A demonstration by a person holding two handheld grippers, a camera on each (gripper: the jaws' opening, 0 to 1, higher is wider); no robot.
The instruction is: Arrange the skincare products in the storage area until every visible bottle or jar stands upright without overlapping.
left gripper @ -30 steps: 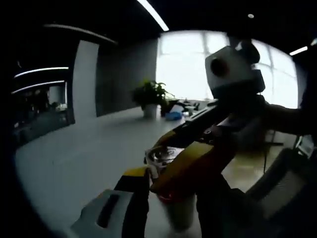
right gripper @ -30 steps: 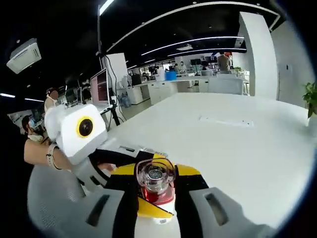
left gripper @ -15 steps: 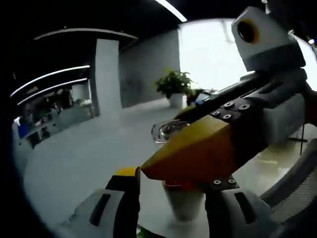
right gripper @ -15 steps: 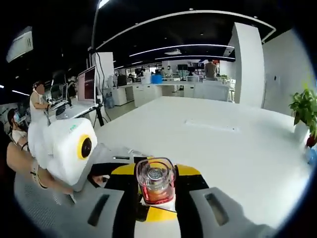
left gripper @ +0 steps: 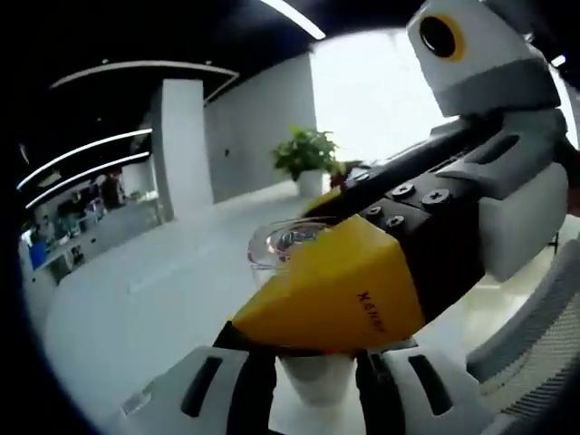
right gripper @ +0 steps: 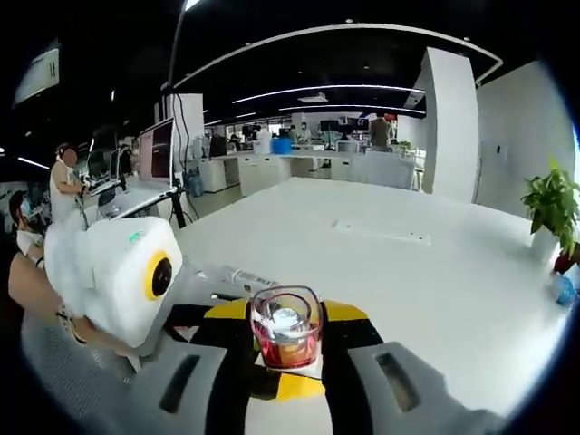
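One skincare bottle [right gripper: 285, 331] with a clear cap, a red band and a white body sits between the black pads of my right gripper [right gripper: 285, 337], which is shut on its upper part. In the left gripper view the clear cap [left gripper: 275, 245] peeks out behind the right gripper's [left gripper: 313, 299] big yellow jaw. The bottle's white body [left gripper: 317, 381] stands between the jaws of my left gripper [left gripper: 315, 394], which press on it from both sides. The left gripper [right gripper: 272, 385] reaches in from the left under the bottle, above the white table [right gripper: 426, 281].
A potted plant [left gripper: 306, 156] stands far back on the long white table [left gripper: 136, 290]; it also shows at the right [right gripper: 555, 204], near a small blue item [right gripper: 567, 290]. A person [right gripper: 65, 177] and a monitor on a stand [right gripper: 156, 154] are at the left. A grey mesh chair back [left gripper: 535, 344] is close by.
The left gripper's jaws have come in onto the bottle's white body. The right gripper stays on the bottle's top, and both views have shifted slightly.
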